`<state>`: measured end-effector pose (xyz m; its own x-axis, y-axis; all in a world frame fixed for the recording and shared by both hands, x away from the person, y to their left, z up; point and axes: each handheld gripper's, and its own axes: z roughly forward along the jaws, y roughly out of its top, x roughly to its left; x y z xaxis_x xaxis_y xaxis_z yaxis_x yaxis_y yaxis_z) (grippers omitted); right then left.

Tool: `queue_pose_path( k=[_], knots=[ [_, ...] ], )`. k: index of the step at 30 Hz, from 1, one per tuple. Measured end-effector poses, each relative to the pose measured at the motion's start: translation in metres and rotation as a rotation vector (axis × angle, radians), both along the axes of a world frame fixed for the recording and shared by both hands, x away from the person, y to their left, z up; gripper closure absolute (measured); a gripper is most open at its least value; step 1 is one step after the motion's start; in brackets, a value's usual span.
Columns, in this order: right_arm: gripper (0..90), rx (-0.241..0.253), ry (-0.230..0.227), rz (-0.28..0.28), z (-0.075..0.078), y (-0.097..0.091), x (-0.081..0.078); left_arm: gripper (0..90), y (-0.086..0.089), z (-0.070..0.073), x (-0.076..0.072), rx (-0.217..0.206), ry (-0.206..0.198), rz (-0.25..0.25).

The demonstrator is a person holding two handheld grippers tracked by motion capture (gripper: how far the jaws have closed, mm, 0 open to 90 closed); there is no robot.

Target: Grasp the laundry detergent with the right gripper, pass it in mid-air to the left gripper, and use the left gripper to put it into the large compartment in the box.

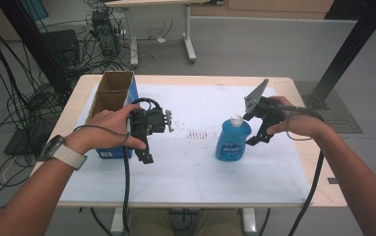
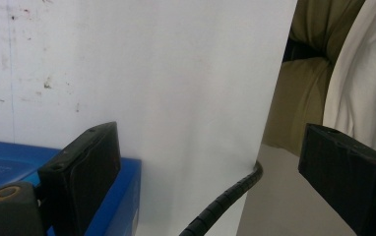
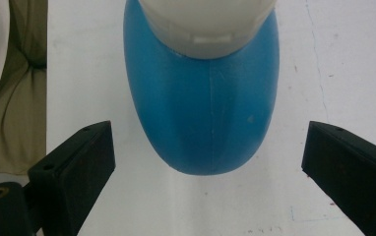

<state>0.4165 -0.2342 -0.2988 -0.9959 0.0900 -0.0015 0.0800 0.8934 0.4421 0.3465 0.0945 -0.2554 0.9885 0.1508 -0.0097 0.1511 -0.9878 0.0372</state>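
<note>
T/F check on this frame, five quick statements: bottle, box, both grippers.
1. The blue bottle stands upright on the white sheet. True.
2. The right gripper is shut on the bottle. False: in the right gripper view its jaws stand wide apart with the bottle between them, untouched.
3. The left gripper is open. True: the left gripper view shows a wide gap between its jaws.
4. The cardboard box sits at the right edge of the table. False: it sits at the left side, by the left hand.
5. The bottle's cap is red. False: it is white.
</note>
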Motion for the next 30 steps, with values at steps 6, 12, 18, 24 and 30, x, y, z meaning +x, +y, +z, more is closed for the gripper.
queue_pose_path(
  k=[6, 12, 18, 24, 30],
  knots=[
    [5.7, 0.002, 0.006, 0.005, -0.006, -0.001, 0.000, 9.4, 0.000, -0.001, 0.000, -0.001, 0.001, 0.004],
    [5.8, 0.021, 0.007, 0.006, -0.010, -0.002, 0.001, 9.4, 0.000, -0.003, 0.000, -0.003, 0.000, 0.007],
    [6.0, 0.036, 0.007, 0.015, -0.012, -0.002, 0.002, 9.4, -0.001, -0.003, 0.001, -0.002, 0.002, 0.008],
    [6.3, 0.040, 0.002, 0.017, -0.014, -0.002, 0.003, 9.4, 0.000, -0.003, 0.001, -0.004, 0.001, 0.011],
    [6.3, 0.045, 0.003, 0.019, -0.014, -0.001, 0.003, 9.4, -0.001, -0.004, 0.001, -0.008, 0.000, 0.012]
  ],
)
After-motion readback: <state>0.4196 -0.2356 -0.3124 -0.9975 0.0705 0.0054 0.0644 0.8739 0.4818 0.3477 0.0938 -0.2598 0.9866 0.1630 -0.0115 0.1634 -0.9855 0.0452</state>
